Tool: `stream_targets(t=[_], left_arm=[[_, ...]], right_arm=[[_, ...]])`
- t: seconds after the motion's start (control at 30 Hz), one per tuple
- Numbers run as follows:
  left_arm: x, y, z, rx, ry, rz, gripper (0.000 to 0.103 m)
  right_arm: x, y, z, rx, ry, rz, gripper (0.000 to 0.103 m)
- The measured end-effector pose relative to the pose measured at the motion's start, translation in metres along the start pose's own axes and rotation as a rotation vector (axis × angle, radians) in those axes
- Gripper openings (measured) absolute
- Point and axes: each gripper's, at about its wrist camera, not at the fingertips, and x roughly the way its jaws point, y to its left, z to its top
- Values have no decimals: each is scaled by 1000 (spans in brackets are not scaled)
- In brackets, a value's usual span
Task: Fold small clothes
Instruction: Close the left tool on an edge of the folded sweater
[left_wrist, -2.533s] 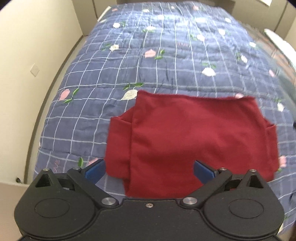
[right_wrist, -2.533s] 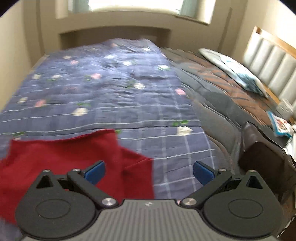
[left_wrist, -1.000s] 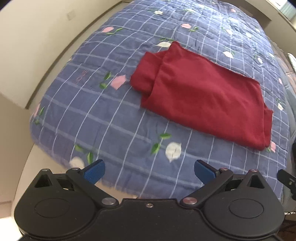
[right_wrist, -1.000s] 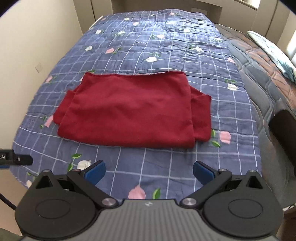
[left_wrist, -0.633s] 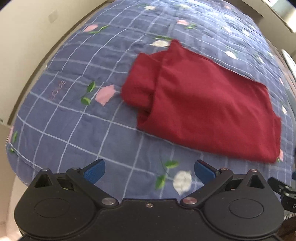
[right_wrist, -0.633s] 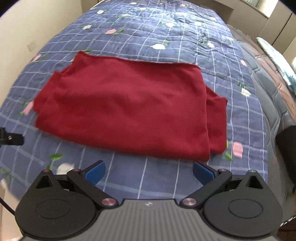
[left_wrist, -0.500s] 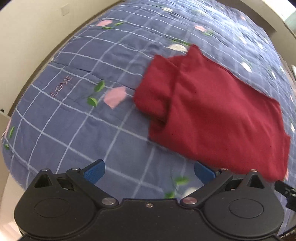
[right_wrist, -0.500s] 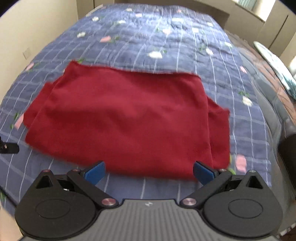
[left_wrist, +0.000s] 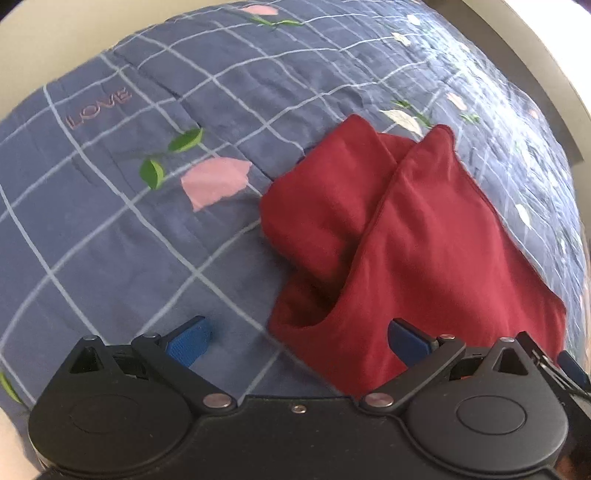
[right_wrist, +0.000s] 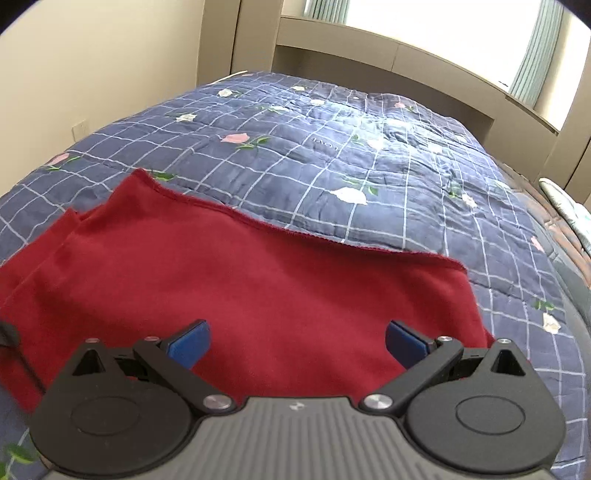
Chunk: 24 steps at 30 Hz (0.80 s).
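A dark red garment (left_wrist: 424, 236) lies partly folded on the blue checked quilt (left_wrist: 129, 229), with a sleeve (left_wrist: 321, 199) sticking out at its left end. My left gripper (left_wrist: 297, 341) is open and empty, low over the garment's near left corner. In the right wrist view the garment (right_wrist: 258, 280) fills the foreground. My right gripper (right_wrist: 297, 341) is open and empty, low over its near edge. Part of the right gripper (left_wrist: 565, 369) shows at the lower right of the left wrist view.
The quilt (right_wrist: 369, 155) covers a bed that runs far ahead, with a cream wall (right_wrist: 92, 66) on the left and a window ledge (right_wrist: 424, 62) behind. A brown cover and a pillow (right_wrist: 565, 206) lie at the right.
Both grippers have dropped and come closer to the garment. The left one closed in on the left sleeve end, the right one on the near edge. Both stay open.
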Motion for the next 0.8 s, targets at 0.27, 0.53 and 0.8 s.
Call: stream_targets(t=[0.27,0.53,0.8], left_arm=[[7,-21,-12,45,-102,89,102],[-5,-10,-7,-25,-151,52,102],[-15,30,22,-224,-210,-176,94]], right_arm=[[4,4,-46,25,-26,14,103],[4,4,-54,37,-66,18,103],[3,6,-59,34,-91,15,103]])
